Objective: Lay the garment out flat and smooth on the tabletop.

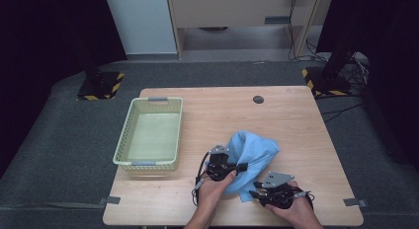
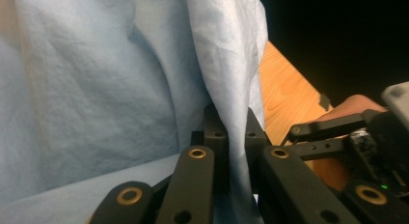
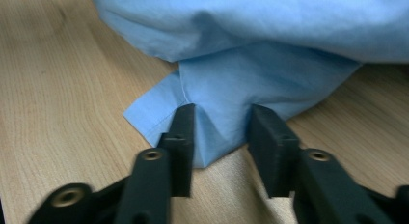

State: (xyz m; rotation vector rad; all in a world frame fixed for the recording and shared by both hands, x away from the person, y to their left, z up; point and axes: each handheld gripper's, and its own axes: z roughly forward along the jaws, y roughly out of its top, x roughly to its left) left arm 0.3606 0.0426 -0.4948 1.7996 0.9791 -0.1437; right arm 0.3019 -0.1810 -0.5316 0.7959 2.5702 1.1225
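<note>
Pinching blue cloth (image 2: 96, 89), left gripper (image 2: 231, 132); right gripper (image 3: 222, 132) agape beside.

Left black two-jaw gripper (image 1: 242, 166) pointed right, jaws closed tight with a thin fold pinched between them, left hand (image 1: 217, 182) wrapped round its body | Right black two-jaw gripper (image 1: 253, 189) with grey three-cornered plate pointed left, low at the table, jaws parted, right hand (image 1: 291, 205) behind it | Both forearms entered from the bottom edge.
</note>
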